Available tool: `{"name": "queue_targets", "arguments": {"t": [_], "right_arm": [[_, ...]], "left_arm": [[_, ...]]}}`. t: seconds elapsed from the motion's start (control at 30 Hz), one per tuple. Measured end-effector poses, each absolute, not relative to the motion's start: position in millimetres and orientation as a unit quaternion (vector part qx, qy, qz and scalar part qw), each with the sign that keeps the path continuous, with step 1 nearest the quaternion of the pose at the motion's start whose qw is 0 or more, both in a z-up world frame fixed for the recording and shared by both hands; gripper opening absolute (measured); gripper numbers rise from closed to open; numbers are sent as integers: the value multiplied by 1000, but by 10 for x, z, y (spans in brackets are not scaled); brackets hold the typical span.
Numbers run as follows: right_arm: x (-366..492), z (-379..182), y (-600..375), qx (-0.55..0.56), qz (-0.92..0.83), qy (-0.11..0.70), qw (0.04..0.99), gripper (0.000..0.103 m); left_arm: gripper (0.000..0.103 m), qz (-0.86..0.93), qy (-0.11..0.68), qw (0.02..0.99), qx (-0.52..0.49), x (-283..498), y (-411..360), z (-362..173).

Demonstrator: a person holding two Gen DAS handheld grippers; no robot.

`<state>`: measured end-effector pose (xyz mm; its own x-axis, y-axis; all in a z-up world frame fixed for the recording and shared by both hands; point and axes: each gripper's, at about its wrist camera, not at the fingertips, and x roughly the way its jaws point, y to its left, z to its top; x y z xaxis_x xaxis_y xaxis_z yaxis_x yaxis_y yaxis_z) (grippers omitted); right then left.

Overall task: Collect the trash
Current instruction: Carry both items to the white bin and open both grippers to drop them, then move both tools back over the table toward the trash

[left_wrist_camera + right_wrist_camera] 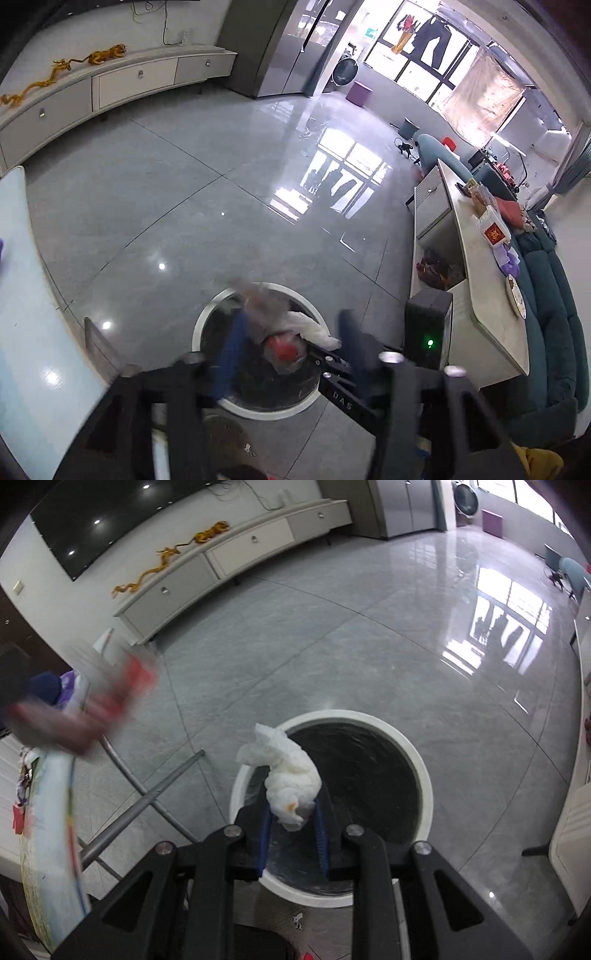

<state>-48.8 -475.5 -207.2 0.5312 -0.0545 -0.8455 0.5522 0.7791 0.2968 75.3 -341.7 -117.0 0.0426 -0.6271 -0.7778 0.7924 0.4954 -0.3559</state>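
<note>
A round white trash bin [207, 317] lined with a black bag stands on the grey floor below both grippers. My left gripper [291, 321] is open and blurred above it. A clear crumpled wrapper with something red inside [280, 347] sits between its blue-padded fingers [229, 354], close to the left one. My right gripper [293, 806] is shut on a crumpled white tissue [291, 779] over the bin's near left rim [240, 775]. The tissue [314, 328] and the right gripper's black finger also show in the left wrist view. A red and clear blur [125, 679] streaks the right wrist view's far left.
A low white table [480, 295] with food packets and a plate stands right of the bin, a teal sofa [550, 295] behind it. A black box with a green light [428, 325] sits beside the bin. A glass table [22, 295] on metal legs [159, 786] is at the left.
</note>
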Motion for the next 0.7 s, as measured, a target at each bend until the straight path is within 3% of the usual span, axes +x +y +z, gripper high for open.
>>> {"name": "queue_targets", "arguments": {"t": [0.03,0.2,0.43,0.7], "right_arm": [[-489,-2103,-4778,279,-187,451,827,21],[-561,-2218,-4835,282,-202,456,819,26],[-593,-2090,-4720,261,-221,441,830,48],[-609,-1754,-4540,237,-227,420,846,48]], "left_arm": [[68,-496,482,717,84,774,-3422,-1173],[68,-499,481,715,91,783,-3498,-1210],[68,-463,451,756,99,794,-3202,-1058],[73,-433,410,799,74,761,-2681,-712]]}}
